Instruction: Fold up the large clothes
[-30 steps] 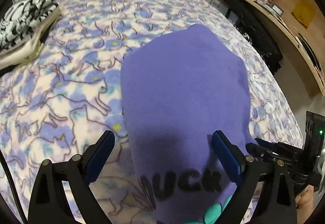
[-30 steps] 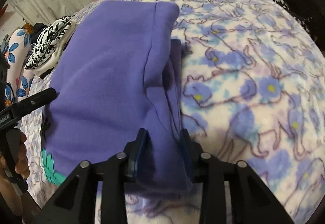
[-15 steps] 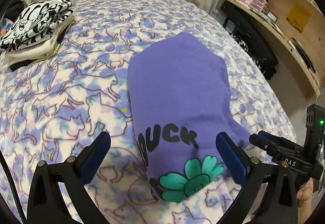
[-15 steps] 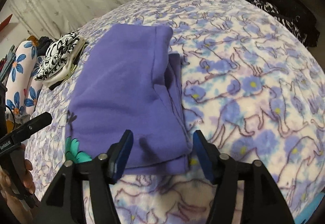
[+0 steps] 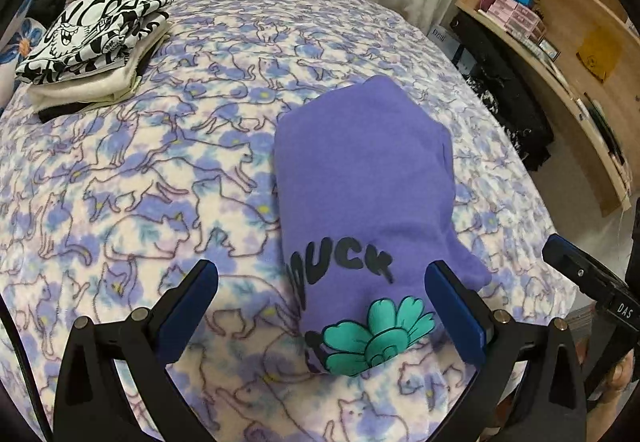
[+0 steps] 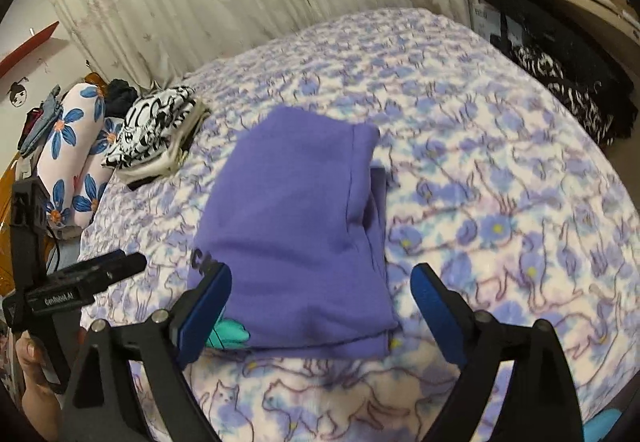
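the folded purple garment [image 5: 360, 181] lies on the cat-print bed [image 5: 160, 169], apart from the stack of folded clothes [image 5: 96, 41] toward the curtain. above its near edge, the left tongs [image 5: 320, 306] gape wide and empty; the right tongs [image 6: 320, 302] are opening, touching no cloth.

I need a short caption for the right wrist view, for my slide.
Right gripper, jaws opening, above the folded purple garment on the cat-print blanket.
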`<state>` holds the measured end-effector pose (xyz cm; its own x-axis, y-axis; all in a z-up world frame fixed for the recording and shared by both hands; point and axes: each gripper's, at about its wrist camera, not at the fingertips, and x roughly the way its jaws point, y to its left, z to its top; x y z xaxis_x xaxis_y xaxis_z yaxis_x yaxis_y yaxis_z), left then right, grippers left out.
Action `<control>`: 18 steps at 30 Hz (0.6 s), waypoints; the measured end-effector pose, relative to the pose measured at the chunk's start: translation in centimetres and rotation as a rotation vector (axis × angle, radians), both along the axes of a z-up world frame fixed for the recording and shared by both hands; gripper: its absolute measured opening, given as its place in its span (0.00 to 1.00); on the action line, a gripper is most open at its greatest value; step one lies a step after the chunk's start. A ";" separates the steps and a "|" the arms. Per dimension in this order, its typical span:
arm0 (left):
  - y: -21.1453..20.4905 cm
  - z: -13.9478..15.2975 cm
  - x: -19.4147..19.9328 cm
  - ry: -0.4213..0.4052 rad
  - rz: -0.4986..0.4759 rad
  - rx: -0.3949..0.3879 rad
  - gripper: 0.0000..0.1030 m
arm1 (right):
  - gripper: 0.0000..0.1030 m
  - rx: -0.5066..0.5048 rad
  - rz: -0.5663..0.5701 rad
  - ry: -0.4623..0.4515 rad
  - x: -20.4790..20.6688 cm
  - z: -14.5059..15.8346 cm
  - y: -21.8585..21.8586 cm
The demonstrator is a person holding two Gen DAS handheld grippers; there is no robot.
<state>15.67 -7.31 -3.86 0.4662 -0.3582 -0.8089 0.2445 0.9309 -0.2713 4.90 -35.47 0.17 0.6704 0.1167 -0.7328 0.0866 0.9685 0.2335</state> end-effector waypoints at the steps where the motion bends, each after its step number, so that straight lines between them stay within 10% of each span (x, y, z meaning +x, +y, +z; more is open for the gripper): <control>1: 0.0 0.1 0.1 -0.005 -0.001 -0.021 0.99 | 0.91 -0.003 0.012 -0.012 0.2 0.3 0.0; 18: -2.4 -4.0 4.7 0.072 0.004 -0.051 0.99 | 0.95 -0.135 0.064 0.022 5.6 -2.7 -0.8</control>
<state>20.38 -9.74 -7.89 0.4094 -0.3982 -0.8209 0.2191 0.9163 -0.3352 10.52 -36.31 -2.52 0.6486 0.0579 -0.7589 0.0272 0.9947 0.0992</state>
